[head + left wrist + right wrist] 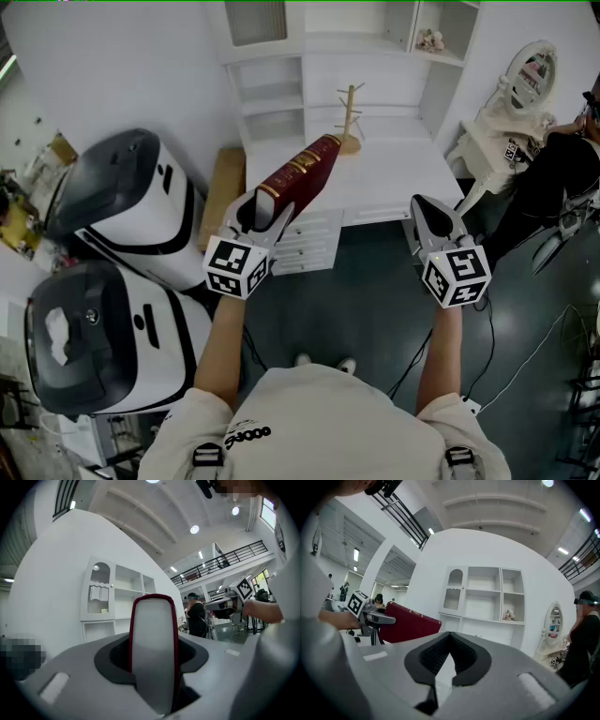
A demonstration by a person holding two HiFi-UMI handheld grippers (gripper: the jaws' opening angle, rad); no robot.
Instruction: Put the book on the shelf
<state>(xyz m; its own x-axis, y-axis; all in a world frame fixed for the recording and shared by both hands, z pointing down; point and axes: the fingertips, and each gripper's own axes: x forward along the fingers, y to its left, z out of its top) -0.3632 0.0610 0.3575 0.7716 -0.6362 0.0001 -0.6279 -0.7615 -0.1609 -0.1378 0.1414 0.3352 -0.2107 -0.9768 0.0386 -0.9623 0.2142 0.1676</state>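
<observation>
Left tool point(265, 208): closed on the lower end of a dark red hardback book point(302, 176), one jaw pressed on each cover.
Book: ran forward and upward out of the left tool's jaws, tilted, with the gilt-lettered spine up. In the left gripper view its pale page edge filled the gap between the jaws, red cover on both sides.
Right tool point(429, 217): jaws drawn together at the tips with nothing between them, level with the left tool and well apart from the book.
Tabletop point(394, 173): white, ahead of and below both tools. The book's far end hung over its near left part.
Shelf unit point(281, 84): white with open compartments, straight ahead of the tools and beyond the tabletop. The book was not in it.
Wooden stand point(350, 117): upright with pegs, just past the book's far end, between it and the shelf unit.
Ornament point(508, 616): small, in an open compartment ahead and right of the right tool.
Vanity mirror point(530, 75): oval, white frame, far to the right of the right tool.
Machines point(122, 202): two white-and-black housings on the floor, left of the left tool.
</observation>
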